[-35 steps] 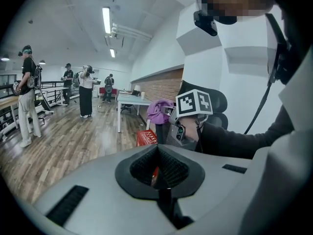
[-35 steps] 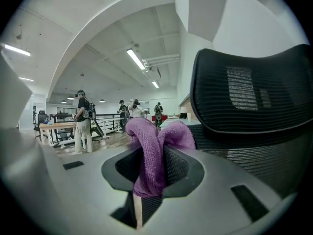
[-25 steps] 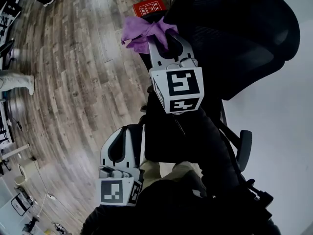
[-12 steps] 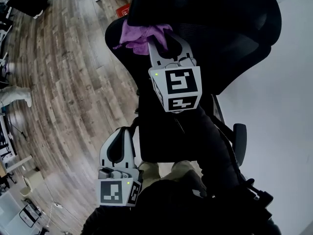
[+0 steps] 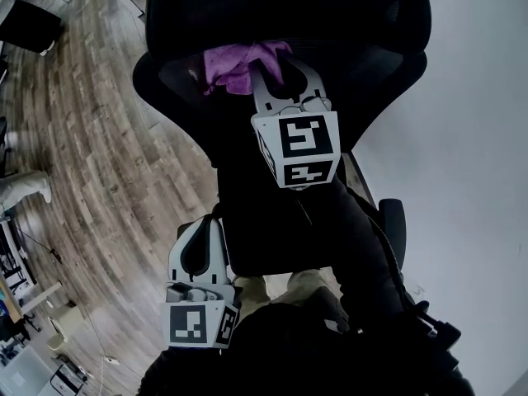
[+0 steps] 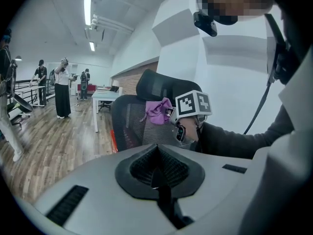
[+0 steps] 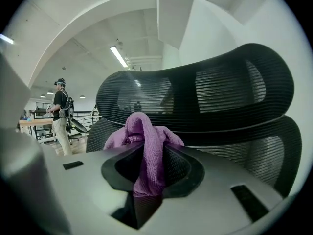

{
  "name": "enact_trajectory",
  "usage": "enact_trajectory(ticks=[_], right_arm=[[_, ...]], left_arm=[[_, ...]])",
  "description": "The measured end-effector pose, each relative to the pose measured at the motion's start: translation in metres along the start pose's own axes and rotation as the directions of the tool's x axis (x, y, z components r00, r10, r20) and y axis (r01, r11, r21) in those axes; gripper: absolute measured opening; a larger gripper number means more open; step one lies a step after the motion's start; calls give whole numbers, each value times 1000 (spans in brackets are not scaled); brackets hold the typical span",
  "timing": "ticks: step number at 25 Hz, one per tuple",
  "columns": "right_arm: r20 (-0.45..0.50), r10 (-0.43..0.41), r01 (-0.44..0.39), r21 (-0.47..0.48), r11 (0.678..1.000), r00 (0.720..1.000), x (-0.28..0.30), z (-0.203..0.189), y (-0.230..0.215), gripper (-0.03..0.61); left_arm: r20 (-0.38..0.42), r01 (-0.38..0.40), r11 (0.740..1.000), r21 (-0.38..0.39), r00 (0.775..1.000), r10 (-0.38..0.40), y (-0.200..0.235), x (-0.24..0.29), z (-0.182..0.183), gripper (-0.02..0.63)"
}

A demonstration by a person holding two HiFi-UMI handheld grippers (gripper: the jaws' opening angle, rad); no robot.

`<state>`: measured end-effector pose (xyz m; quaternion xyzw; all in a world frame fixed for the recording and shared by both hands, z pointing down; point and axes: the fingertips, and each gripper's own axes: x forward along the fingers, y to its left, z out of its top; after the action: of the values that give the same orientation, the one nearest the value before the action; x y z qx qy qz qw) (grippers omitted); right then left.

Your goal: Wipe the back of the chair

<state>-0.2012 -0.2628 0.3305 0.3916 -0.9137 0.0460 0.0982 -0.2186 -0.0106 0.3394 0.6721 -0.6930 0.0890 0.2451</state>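
cloth at the chair back, wipe under way

straight ahead, the mesh chair back [image 7: 195, 97]: upright, long axis running from seat up to headrest, rear side turned toward the person, headrest band lying crosswise on top. at its upper part, just under the headrest, a purple cloth [image 7: 146, 146]; hard to tell whether touching the mesh or just off it. clamped on that cloth with jaws shut, the right gripper [image 5: 280, 66], a wad bunched out beyond the tips. lower and nearer the body, well apart from the mesh, the left gripper [image 5: 206, 225], jaws closed on nothing, steadying nothing.

likely ways to go wrong:
- pushing hard and sending the unheld chair swivelling or rolling off, so losing contact
- dragging across the mesh and tugging the cloth out of the jaws
- leading with too little cloth and scraping the mesh with bare tips

beyond, wood floor [image 5: 99, 139] and people [image 6: 62, 87] far off.
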Motion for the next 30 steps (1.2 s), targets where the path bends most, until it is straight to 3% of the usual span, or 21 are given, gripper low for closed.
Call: enact_trajectory(ticks=[8, 21, 30], right_arm=[[23, -66, 66, 28, 997, 998, -48, -17, -66, 97], [5, -204, 204, 24, 979, 979, -74, -47, -135, 97], [-8, -309, 309, 52, 950, 951, -112, -64, -196, 97]], left_arm=[[-9, 64, 997, 41, 998, -63, -63, 20, -18, 3], [-46, 166, 983, 82, 986, -163, -92, 48, -33, 3], [-80, 227, 965, 128, 973, -218, -129, 61, -39, 3]])
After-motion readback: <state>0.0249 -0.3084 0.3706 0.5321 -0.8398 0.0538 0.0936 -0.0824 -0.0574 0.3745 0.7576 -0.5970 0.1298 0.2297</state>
